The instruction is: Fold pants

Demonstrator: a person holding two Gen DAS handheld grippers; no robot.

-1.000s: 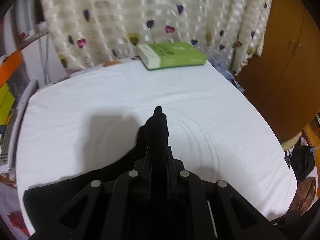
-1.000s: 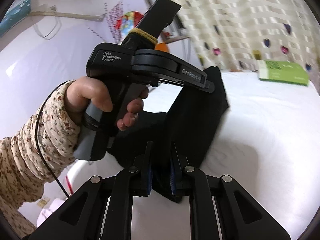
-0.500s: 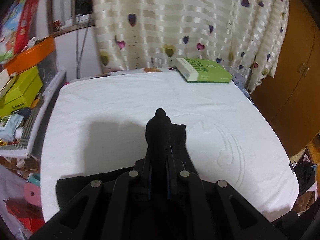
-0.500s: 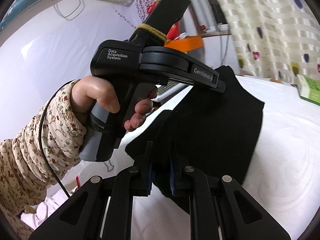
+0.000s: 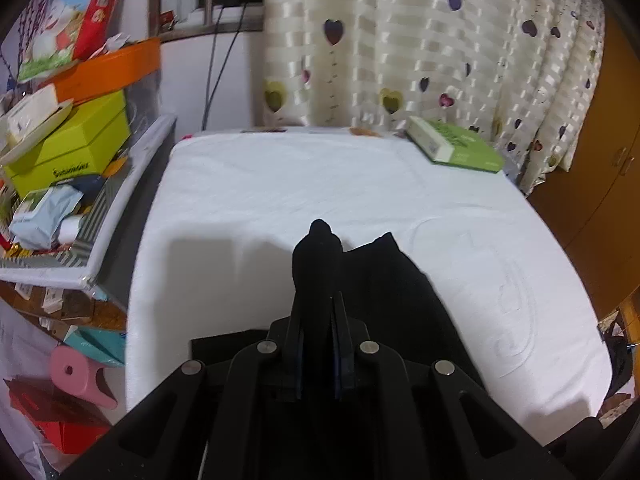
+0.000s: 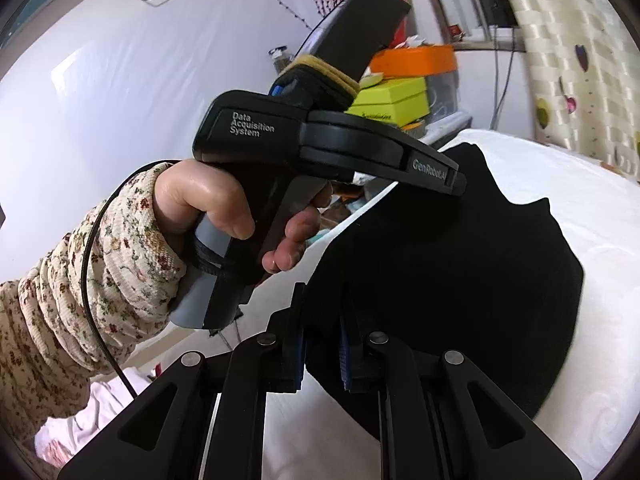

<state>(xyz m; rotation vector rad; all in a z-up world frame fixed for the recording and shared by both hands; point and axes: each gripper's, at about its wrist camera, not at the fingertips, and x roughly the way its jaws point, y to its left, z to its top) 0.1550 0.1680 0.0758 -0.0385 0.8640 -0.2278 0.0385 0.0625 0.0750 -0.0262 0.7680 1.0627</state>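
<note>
Black pants [image 5: 392, 292] hang lifted above a white-covered bed [image 5: 280, 184]. My left gripper [image 5: 318, 300] is shut on a bunched edge of the cloth that sticks up past its fingertips. My right gripper [image 6: 322, 320] is shut on another part of the pants [image 6: 460, 272], which spread wide in front of it over the bed. In the right wrist view the left gripper [image 6: 452, 178] sits above and ahead, held by a hand [image 6: 208, 204] in a floral sleeve, pinching the top of the same cloth. The lower part of the pants is hidden behind the gripper bodies.
A green and white box [image 5: 456, 148] lies at the bed's far right corner. A heart-patterned curtain [image 5: 420, 48] hangs behind the bed. Stacked boxes and clutter [image 5: 68, 140] fill a shelf left of the bed. A wooden wardrobe [image 5: 600, 168] stands to the right. A pink stool [image 5: 80, 376] sits on the floor.
Both grippers have carried the black cloth sideways toward the bed's left edge. The cloth now spreads wider before the right gripper, and the cluttered shelf has come into view.
</note>
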